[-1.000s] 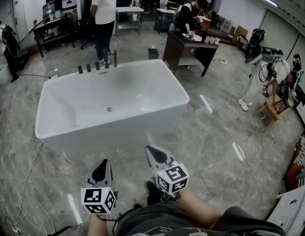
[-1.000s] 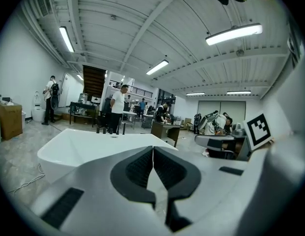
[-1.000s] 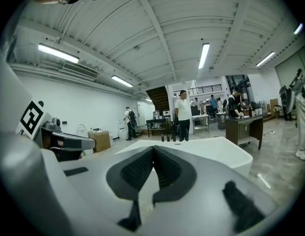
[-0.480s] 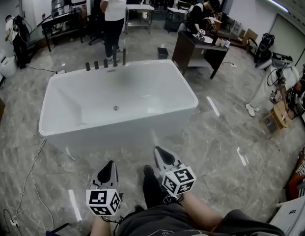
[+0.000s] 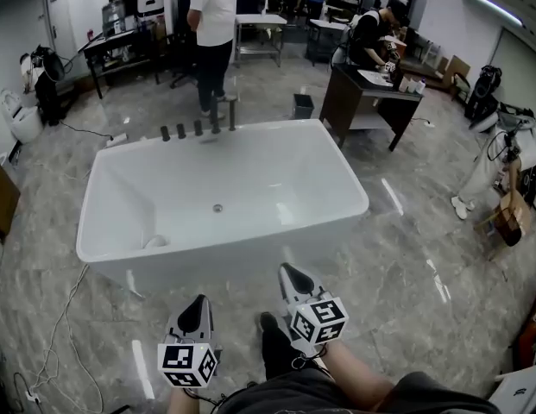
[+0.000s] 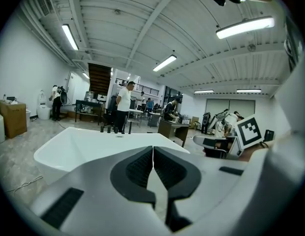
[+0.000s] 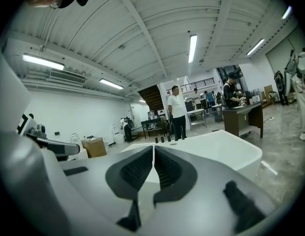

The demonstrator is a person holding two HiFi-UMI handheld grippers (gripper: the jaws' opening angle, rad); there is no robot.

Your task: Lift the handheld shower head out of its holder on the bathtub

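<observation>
A white freestanding bathtub [image 5: 347, 182] stands on the marble floor ahead of me. A row of dark fittings [image 5: 198, 128] rises from its far rim; the two taller posts at the right end [image 5: 224, 116] look like the tap and the handheld shower head, too small to tell apart. My left gripper [image 5: 197, 304] and right gripper [image 5: 289, 272] hang side by side short of the tub's near wall, both shut and empty. In the left gripper view the jaws [image 6: 152, 154] meet over the tub [image 6: 69, 149]. The right gripper view shows the same [image 7: 153, 154], with the fittings [image 7: 164, 139] far off.
A person in a white shirt [image 5: 214, 24] stands just behind the fittings. A dark desk [image 5: 371, 93] with someone bent over it and a small bin [image 5: 303, 106] lie back right. Cables [image 5: 65, 317] trail on the floor at left. My shoe [image 5: 272, 343] is between the grippers.
The view has closed in on the tub, which now sits lower and larger in frame. Both grippers came forward with me, still shut, and show lower in the picture.
</observation>
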